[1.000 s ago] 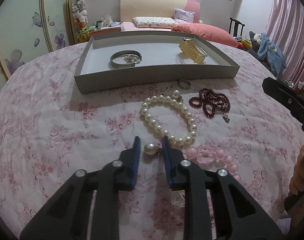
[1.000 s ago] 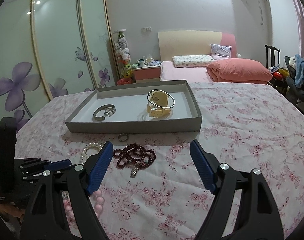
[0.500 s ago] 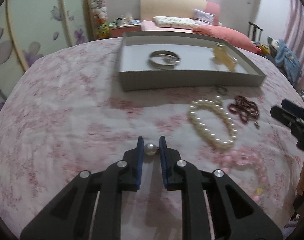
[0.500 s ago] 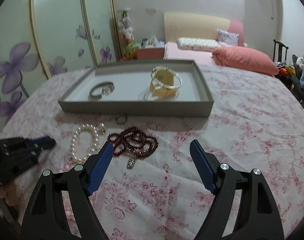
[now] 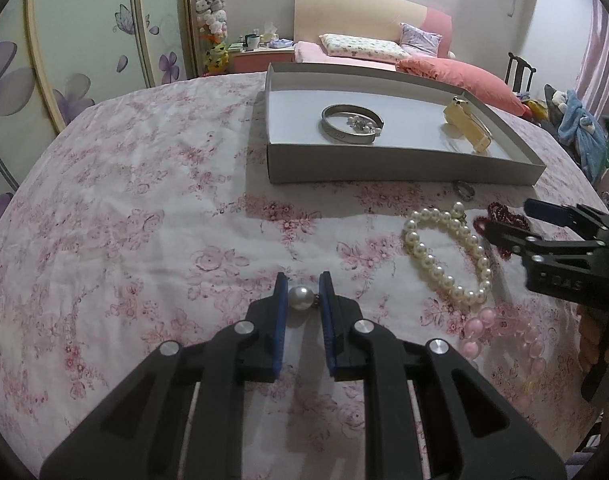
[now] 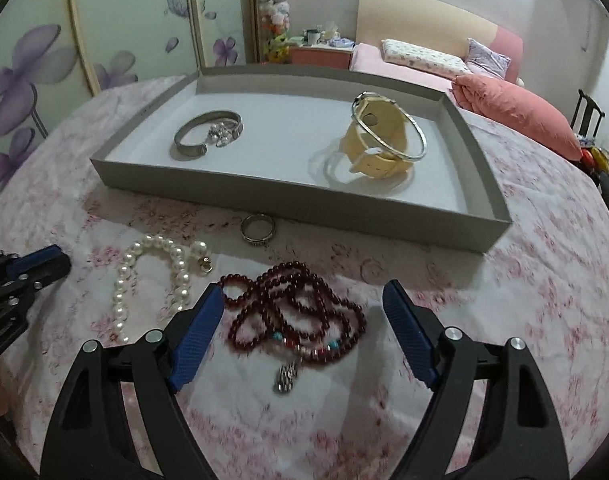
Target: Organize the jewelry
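The left gripper pinches a pearl earring for the tray; the right gripper hangs wide open over the garnet bead necklace to take it.

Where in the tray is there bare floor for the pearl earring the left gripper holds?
Bare tray floor lies between the silver bangle and yellow watch, and along the near wall. Both ends are crowded.

A pearl earring is clamped in the left gripper. A pearl bracelet is seen right of it, near the grey tray.
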The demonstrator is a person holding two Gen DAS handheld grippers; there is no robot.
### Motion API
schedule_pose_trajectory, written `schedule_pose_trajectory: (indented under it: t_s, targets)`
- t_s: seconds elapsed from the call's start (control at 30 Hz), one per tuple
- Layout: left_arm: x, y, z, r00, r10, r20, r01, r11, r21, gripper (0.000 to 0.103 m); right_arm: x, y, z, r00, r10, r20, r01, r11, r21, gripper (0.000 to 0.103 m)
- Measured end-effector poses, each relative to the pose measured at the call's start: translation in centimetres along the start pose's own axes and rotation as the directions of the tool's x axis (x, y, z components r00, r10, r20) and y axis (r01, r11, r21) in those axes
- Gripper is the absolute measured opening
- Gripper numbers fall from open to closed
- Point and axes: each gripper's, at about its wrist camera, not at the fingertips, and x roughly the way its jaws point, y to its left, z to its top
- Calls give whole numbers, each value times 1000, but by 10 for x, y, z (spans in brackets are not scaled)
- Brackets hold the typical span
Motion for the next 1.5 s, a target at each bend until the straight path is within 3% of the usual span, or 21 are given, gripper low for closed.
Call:
schedule_pose_trajectory:
  t_s: [0.07, 0.17, 0.23, 0.3, 0.53, 0.73, 1.07, 1.37, 1.43, 1.5]
  targets:
    - [0, -1, -1, 1000, 1, 3, -1, 1000, 4, 17, 0, -1, 0, 1000, 24, 0, -24, 1000, -2, 76]
    - [-1, -1, -1, 1000, 2, 6, -2, 1000, 8, 17, -5, -2, -1, 999, 41, 12, -41, 999, -11, 51]
    - [-1, -1, -1, 1000, 3, 6, -3, 1000, 8, 17, -9, -5, -3, 999, 50, 8, -50, 999, -4, 19]
    - [-1, -1, -1, 1000, 2, 6, -2, 1000, 8, 17, -12, -11, -6, 998, 63, 8, -63, 998, 17, 10]
    - [-1, 0, -1, 1000, -1, 6, 1, 1000, 6, 17, -27, -32, -27, 999, 42, 27, -44, 995, 89, 9]
    - [-2, 3, 0, 1000, -16, 2, 16, 1000, -20, 17, -61, -55, -31, 987, 18, 160, -46, 984, 173, 9]
    - [-22, 16, 1, 998, 1, 58, 4, 997, -80, 16, -111, -56, -21, 933, -1, 361, -69, 981, 179, 9]
    - [-54, 12, 10, 984, 20, 175, -4, 996, -91, 16, -151, -45, -13, 862, -4, 506, -78, 987, 140, 8]
    - [-59, 11, 12, 982, 14, 189, 3, 996, -90, 16, -155, -44, -12, 859, -3, 513, -73, 989, 127, 8]
    - [-62, 9, 12, 981, 15, 196, 2, 996, -87, 16, -150, -42, -12, 875, -16, 484, -44, 993, 113, 8]
